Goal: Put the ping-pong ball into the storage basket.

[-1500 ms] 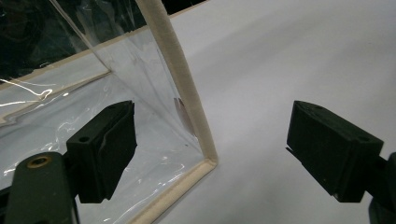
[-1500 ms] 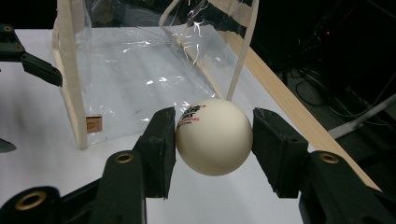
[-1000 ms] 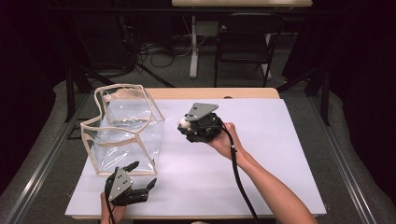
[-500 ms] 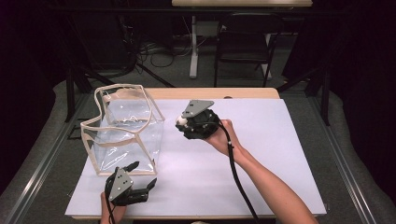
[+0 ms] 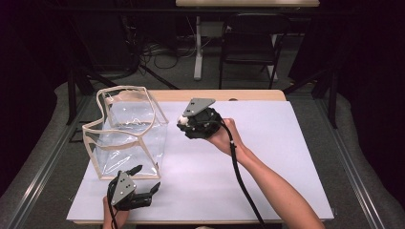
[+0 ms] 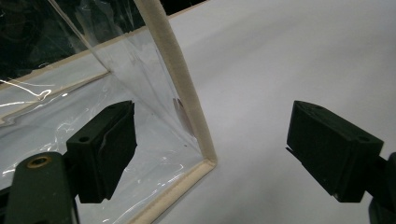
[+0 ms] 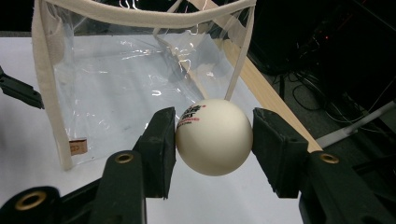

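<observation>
A clear plastic bag (image 5: 126,131) with cream piping stands open-topped on the left of the white table sheet (image 5: 267,157). My right gripper (image 5: 183,121) hovers just right of the bag's upper edge, shut on a white ball (image 7: 214,136) with small printed lettering; the ball (image 5: 182,119) shows as a white spot at the jaw tips in the high view. Near the table's front edge my left gripper (image 5: 147,177) rests open, its jaws wide apart either side of the bag's lower front corner (image 6: 205,161), with nothing pressed between them.
A wooden table edge (image 5: 224,95) runs behind the white sheet. Beyond it stand a dark chair (image 5: 250,43), table legs and floor cables. The right gripper's cable (image 5: 243,181) trails along the forearm toward the front edge.
The right gripper with the ball has crept slightly left and up toward the bag. The left gripper has stayed put.
</observation>
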{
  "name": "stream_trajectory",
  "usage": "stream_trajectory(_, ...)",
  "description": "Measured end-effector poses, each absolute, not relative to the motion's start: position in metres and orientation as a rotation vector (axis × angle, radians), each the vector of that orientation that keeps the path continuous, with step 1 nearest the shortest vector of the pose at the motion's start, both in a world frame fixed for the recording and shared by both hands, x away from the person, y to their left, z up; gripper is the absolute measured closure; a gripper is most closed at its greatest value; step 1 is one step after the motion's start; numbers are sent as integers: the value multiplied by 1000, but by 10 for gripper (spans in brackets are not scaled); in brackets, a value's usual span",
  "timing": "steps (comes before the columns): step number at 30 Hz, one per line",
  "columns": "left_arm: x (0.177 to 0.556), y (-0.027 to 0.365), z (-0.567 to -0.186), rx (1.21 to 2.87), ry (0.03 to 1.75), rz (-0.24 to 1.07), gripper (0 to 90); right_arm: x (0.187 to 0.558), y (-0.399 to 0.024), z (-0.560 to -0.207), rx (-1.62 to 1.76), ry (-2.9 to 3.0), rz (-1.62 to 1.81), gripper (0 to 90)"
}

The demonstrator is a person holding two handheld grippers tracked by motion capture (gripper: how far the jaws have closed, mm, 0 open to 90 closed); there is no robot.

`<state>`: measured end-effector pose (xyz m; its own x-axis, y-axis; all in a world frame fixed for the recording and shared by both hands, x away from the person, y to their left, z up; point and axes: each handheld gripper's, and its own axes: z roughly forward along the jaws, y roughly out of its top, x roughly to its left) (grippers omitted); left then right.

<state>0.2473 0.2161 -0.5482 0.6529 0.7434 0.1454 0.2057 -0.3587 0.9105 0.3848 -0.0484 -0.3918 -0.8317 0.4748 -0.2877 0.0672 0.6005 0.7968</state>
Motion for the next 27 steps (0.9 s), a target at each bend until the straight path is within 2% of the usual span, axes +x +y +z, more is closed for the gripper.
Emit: stream_trajectory(27,248,216,-548,1891,747,686,160,395,-32,-383,411,2362,1133,509)
